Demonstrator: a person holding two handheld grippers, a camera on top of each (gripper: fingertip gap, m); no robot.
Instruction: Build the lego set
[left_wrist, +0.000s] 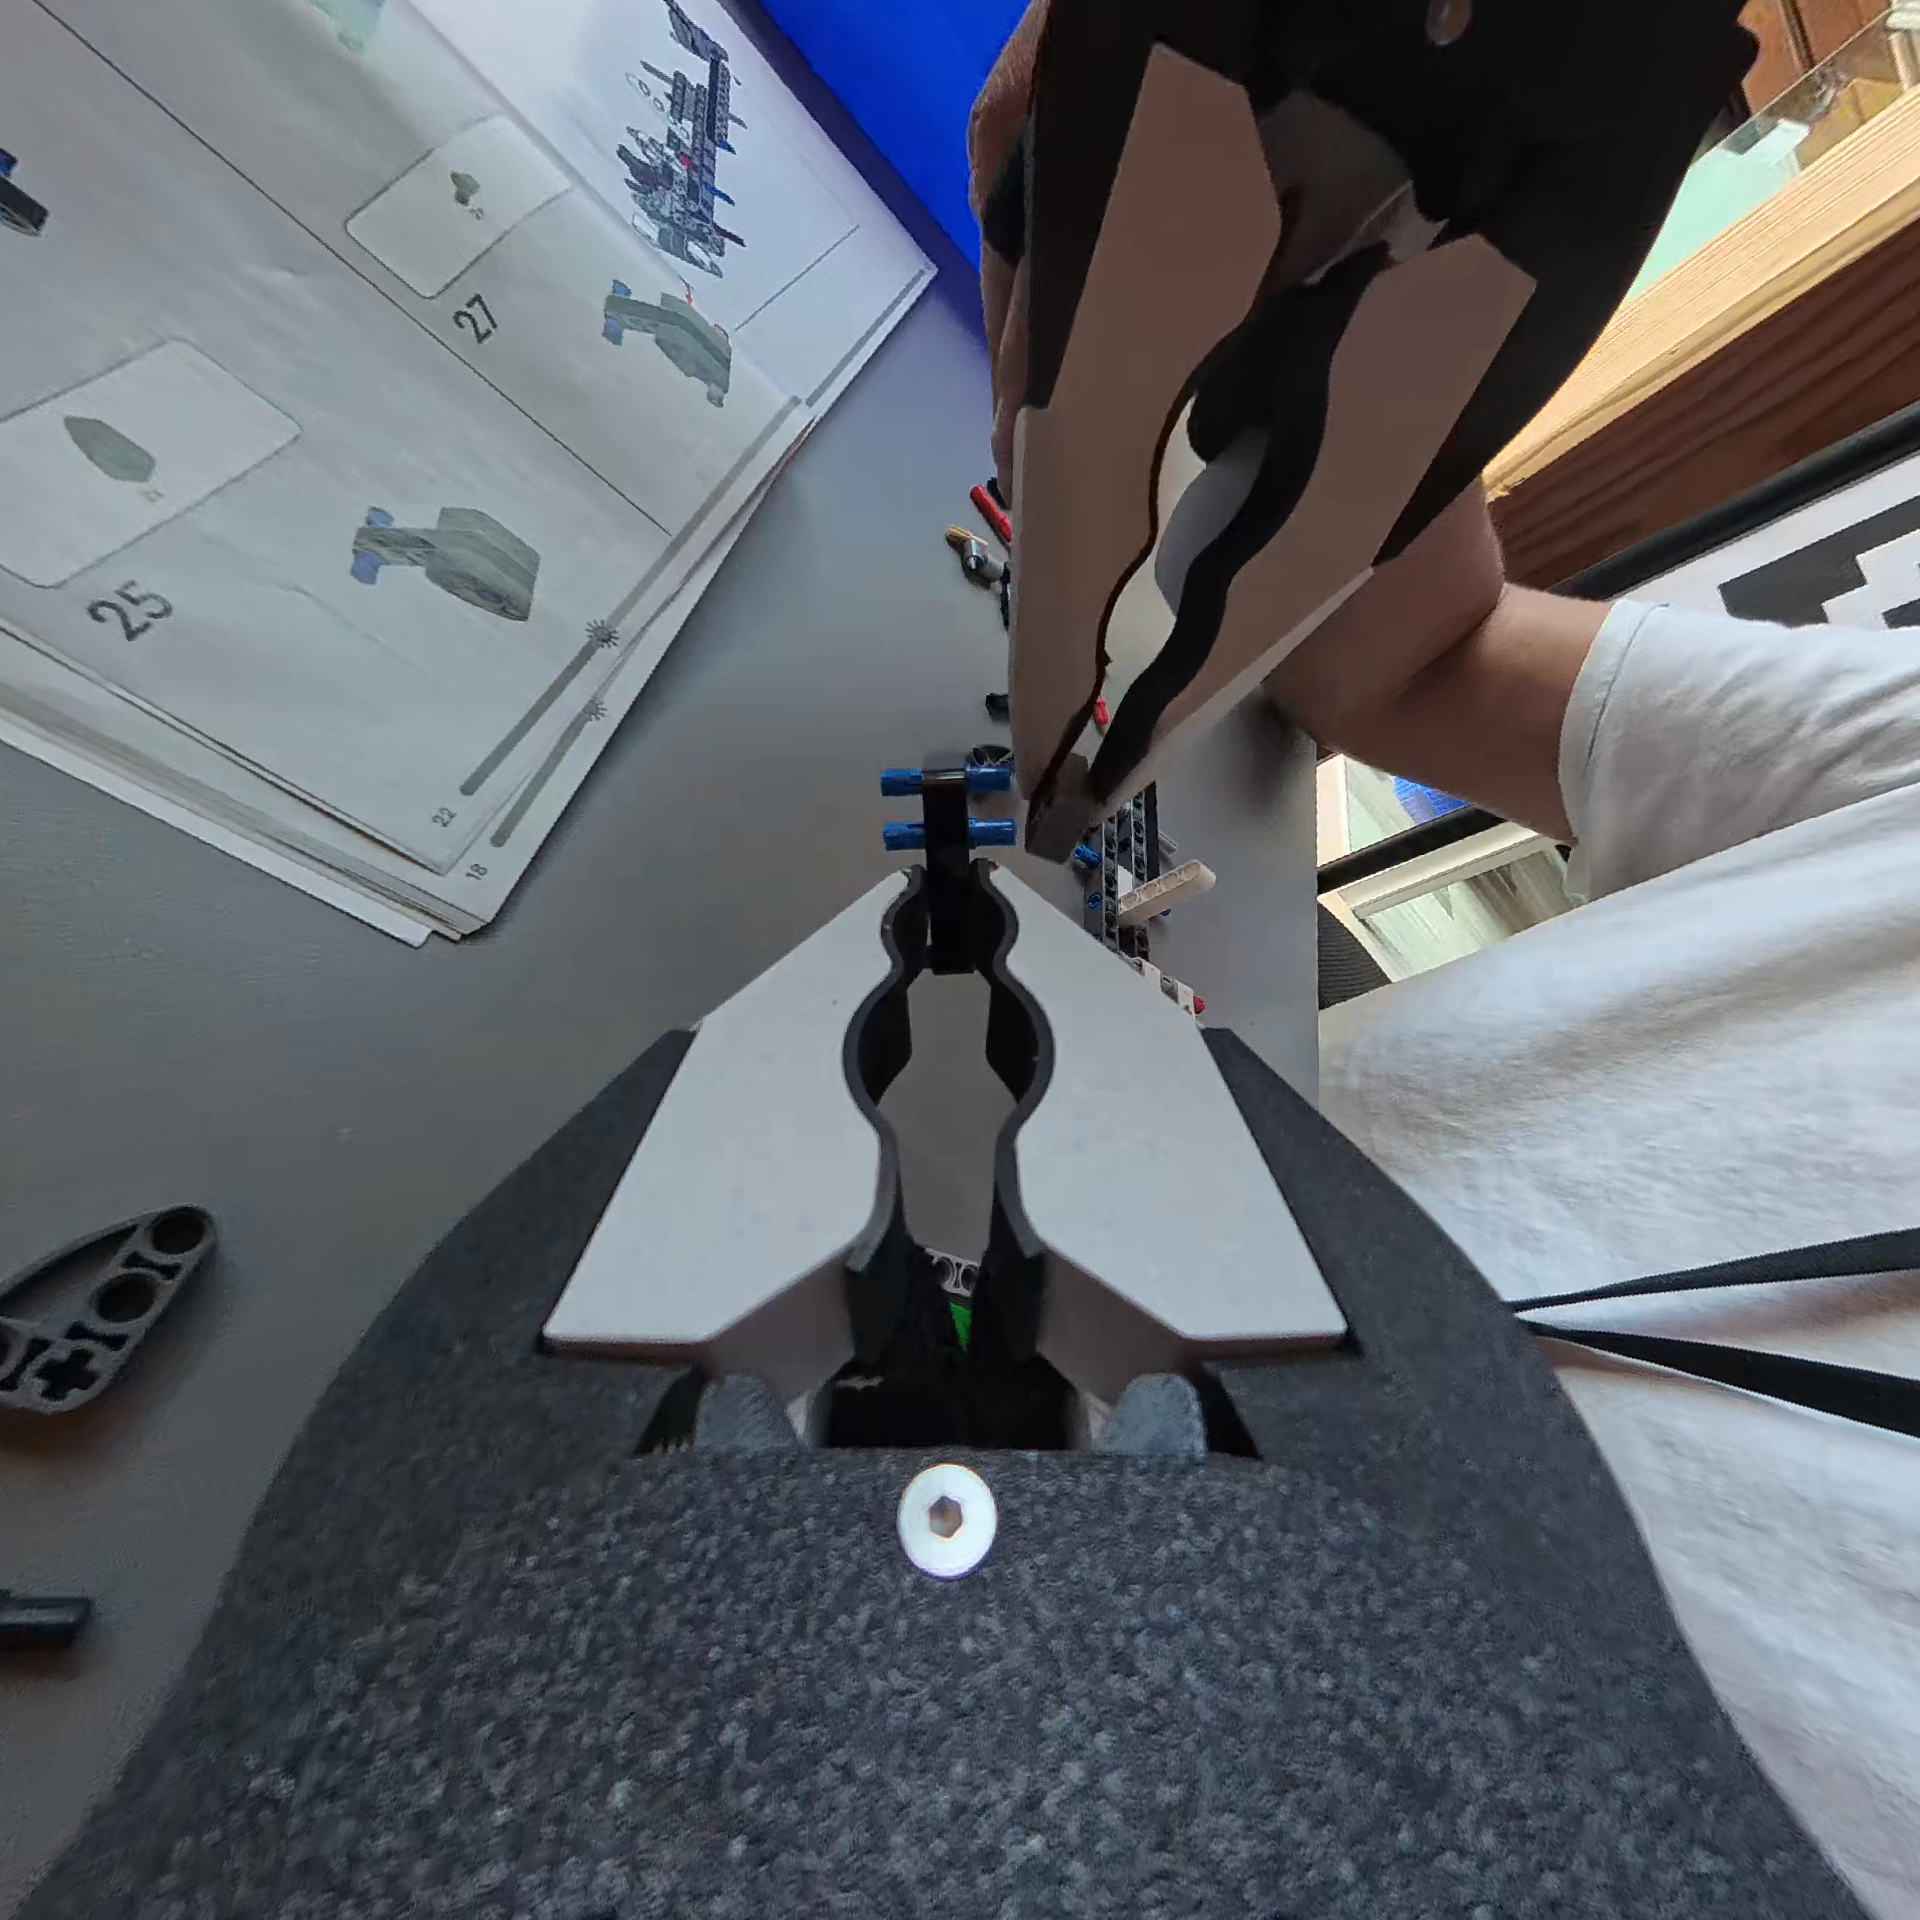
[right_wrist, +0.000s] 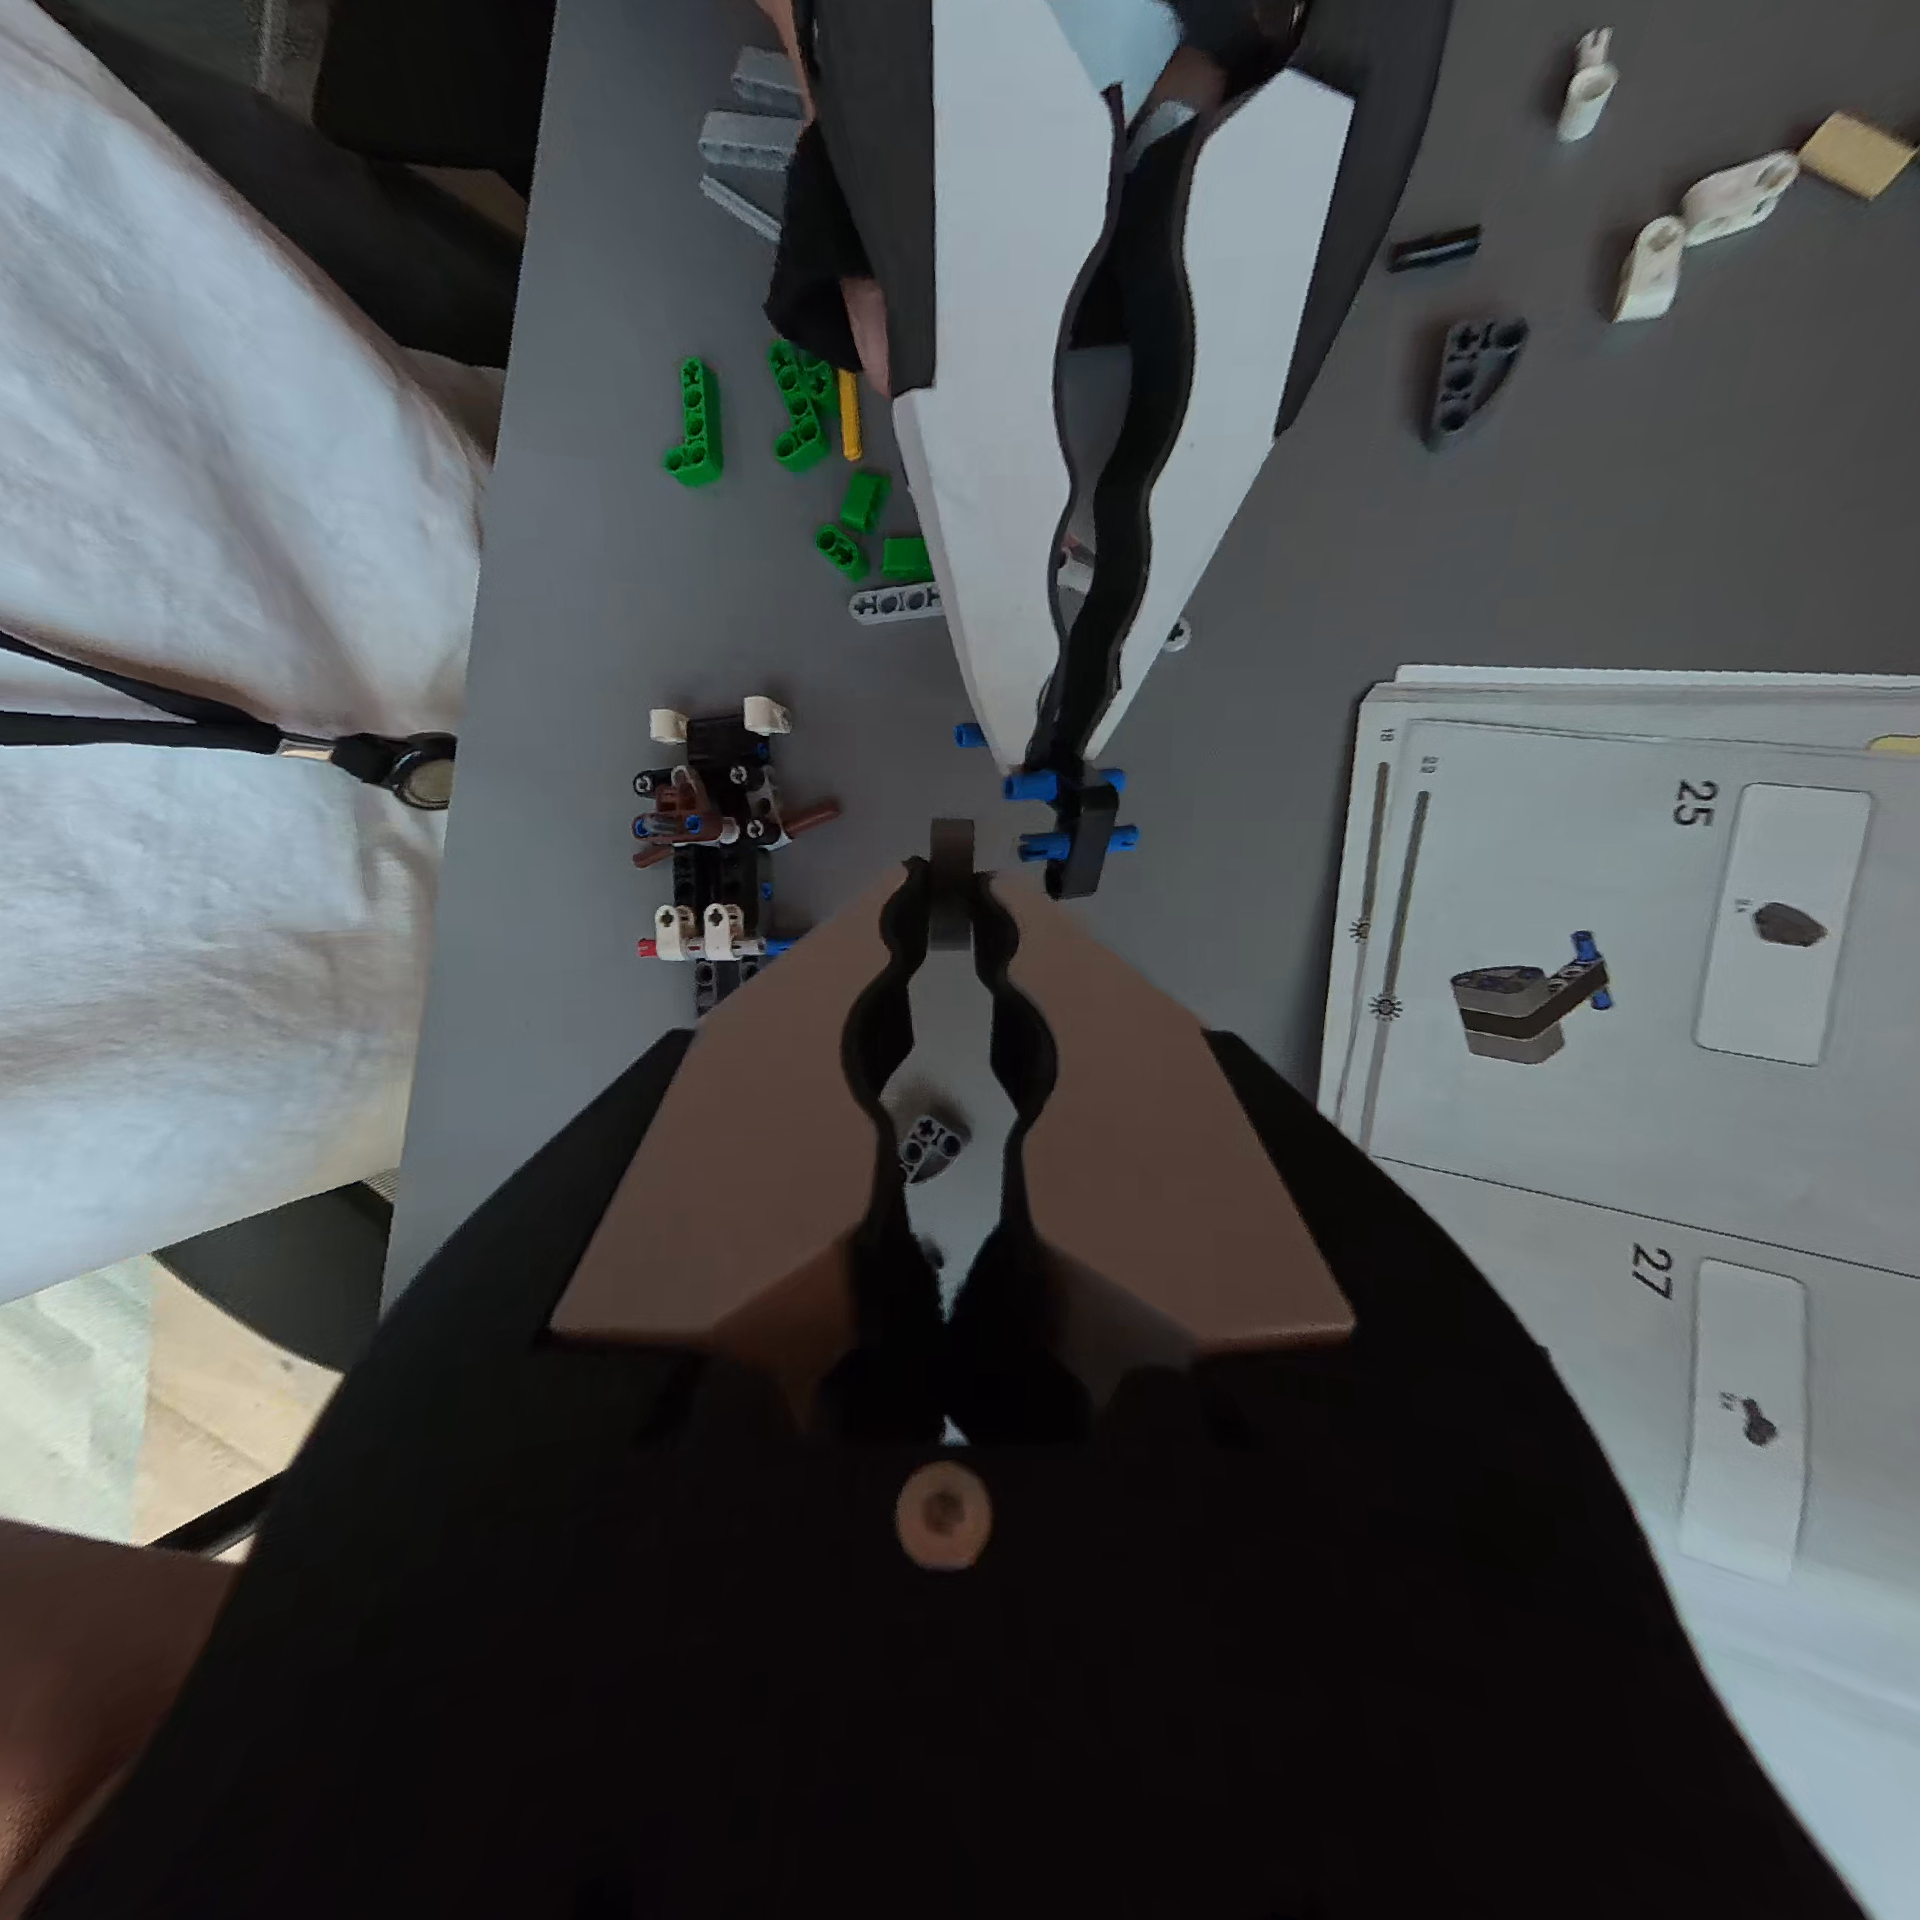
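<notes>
— What has the left hand-held gripper (left_wrist: 948, 914) got?

— From my feed, its jaws are nearly closed, both pads pressed on a black beam (left_wrist: 948, 873) that sticks out past the tips. Two blue pins (left_wrist: 904, 781) run crosswise through the beam, above the grey tabletop (left_wrist: 312, 1091).

— And the right hand-held gripper (right_wrist: 948, 894)?

— Also almost closed, pinching a small dark grey piece (right_wrist: 948, 883) at the very tips. It's blurred on my screen; I think it's a thick curved panel piece. It sits just beside the black beam, apart from it.

— What's nearby?

— An open instruction booklet (right_wrist: 1621, 1039), loose green pieces (right_wrist: 694, 421), and a small black, white and brown assembly (right_wrist: 717, 831) near the tabletop's edge.
</notes>
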